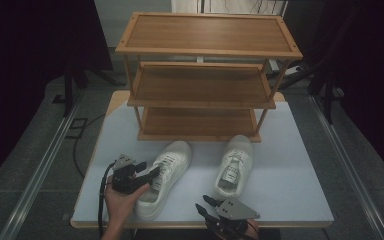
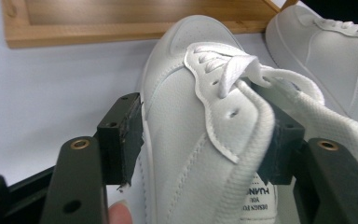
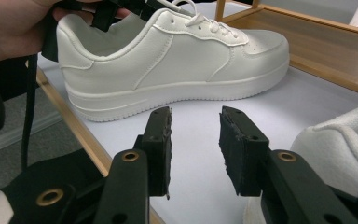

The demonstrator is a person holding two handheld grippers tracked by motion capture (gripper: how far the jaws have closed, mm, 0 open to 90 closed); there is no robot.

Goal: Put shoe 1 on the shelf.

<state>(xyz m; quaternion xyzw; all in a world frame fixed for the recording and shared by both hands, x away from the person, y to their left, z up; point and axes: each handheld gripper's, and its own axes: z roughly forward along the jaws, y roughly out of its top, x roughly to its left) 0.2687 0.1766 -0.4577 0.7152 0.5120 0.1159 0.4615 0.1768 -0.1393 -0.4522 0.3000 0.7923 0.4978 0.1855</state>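
The left gripper point(image 2: 205, 140) has its two black pads point(image 2: 121, 140) clamped on the left sneaker point(image 2: 186, 121), one pad pressed to the outer side of the upper and the other inside the collar beside the tongue, so that the grip takes one wall of the shoe near the laces point(image 2: 223, 65). The right gripper point(image 3: 195, 149) stands with its jaws apart and nothing between them, low over the near edge of the white tabletop point(image 1: 290, 185), just beside the heel of the right sneaker point(image 1: 234, 166). Both sneakers lie side by side near the front of the table, toes towards the three-tier wooden shoe rack point(image 1: 205, 75), whose shelves are bare. The upper appears to be smooth synthetic leather, soft enough to fold under the pads yet fairly slippery, while the thick rubber sole point(image 3: 168, 95) is stiff and likely carries most of the modest weight; a one-sided grip may therefore let the shoe tip toe-down on lifting. The padded collar wall, or the heel counter, offers the firmest purchase; the laces and tongue would give way
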